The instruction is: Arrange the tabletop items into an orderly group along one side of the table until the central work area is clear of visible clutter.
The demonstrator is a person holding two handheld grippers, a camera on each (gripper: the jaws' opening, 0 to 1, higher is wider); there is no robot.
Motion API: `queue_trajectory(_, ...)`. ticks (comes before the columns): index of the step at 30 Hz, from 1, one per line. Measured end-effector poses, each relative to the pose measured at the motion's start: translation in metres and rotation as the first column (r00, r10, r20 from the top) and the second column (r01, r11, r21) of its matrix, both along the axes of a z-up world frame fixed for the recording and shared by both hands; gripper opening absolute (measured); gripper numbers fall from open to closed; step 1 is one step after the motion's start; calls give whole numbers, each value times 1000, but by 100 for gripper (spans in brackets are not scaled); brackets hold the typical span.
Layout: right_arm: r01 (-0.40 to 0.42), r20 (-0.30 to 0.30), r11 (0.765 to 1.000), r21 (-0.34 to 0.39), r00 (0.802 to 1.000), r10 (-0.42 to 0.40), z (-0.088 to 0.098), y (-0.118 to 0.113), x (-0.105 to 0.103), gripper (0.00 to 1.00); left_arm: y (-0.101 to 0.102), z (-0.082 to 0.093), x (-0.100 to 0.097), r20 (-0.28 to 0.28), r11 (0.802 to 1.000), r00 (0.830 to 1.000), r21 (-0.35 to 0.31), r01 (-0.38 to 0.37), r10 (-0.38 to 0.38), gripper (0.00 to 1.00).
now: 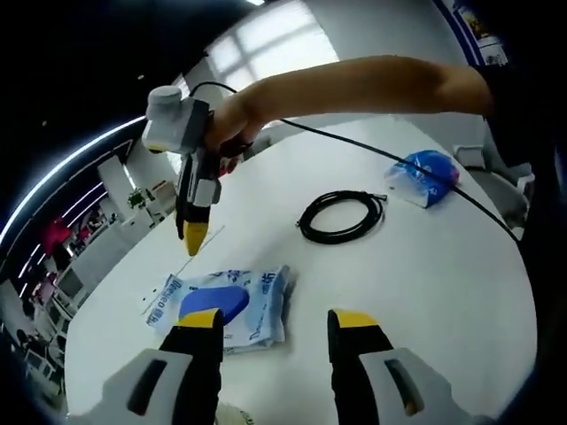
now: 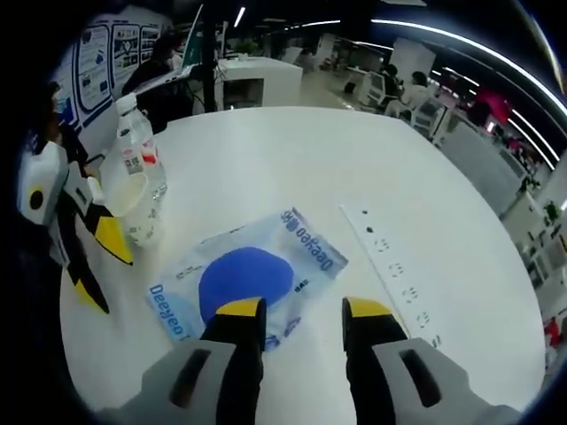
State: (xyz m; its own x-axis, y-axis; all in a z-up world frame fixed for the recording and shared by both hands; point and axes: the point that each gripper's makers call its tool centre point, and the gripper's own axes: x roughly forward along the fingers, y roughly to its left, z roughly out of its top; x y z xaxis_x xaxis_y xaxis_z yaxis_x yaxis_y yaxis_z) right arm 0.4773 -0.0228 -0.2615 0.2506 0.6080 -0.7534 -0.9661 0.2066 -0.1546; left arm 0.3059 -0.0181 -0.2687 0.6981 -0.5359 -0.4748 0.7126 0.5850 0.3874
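Note:
A blue-and-white wipes pack (image 1: 232, 301) lies flat on the white round table (image 1: 416, 266), just ahead of my left gripper (image 1: 278, 320), whose jaws stand open and hold nothing. The right gripper (image 1: 193, 239), held in a hand, hangs tip-down above the pack's far side. In the right gripper view the wipes pack (image 2: 252, 273) lies right in front of my right gripper (image 2: 304, 312), open and empty, its left jaw over the pack's near edge. The left gripper (image 2: 99, 266) shows at the left, open.
A coiled black cable (image 1: 342, 217) and a blue packet (image 1: 425, 175) lie farther out. A white power strip (image 2: 390, 264) lies right of the pack. A clear plastic bottle (image 2: 139, 164) with a cup beside it stands at the left. Office desks and seated people are behind.

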Motion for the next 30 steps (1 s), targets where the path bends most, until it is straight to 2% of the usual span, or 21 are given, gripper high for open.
queue_trajectory(5, -3, -5, 1000, 12, 1000, 3, -3, 8, 9, 29, -3, -8, 4, -17, 1000, 1000, -9, 2, -3, 40)
queue_trajectory(7, -2, -3, 1000, 18, 1000, 2, -5, 11, 10, 29, -1, -11, 4, -13, 1000, 1000, 14, -15, 15, 39)
queue_trajectory(12, -10, -6, 1000, 21, 1000, 10, -10, 16, 9, 29, -8, -7, 1, -7, 1000, 1000, 23, 18, -17, 40)
queue_trajectory(16, -20, -8, 1000, 23, 1000, 20, -12, 19, 7, 28, -11, -6, 3, -2, 996, 999, 75, 38, -38, 39)
queue_trajectory(25, -31, -9, 999, 30, 999, 31, -14, 22, 3, 28, -21, -7, -2, -19, 990, 997, 116, 77, -75, 38)
queue_trajectory(30, -32, -6, 998, 47, 999, 32, -14, 24, 4, 27, -19, -8, 5, -17, 987, 998, 150, 59, -57, 33)
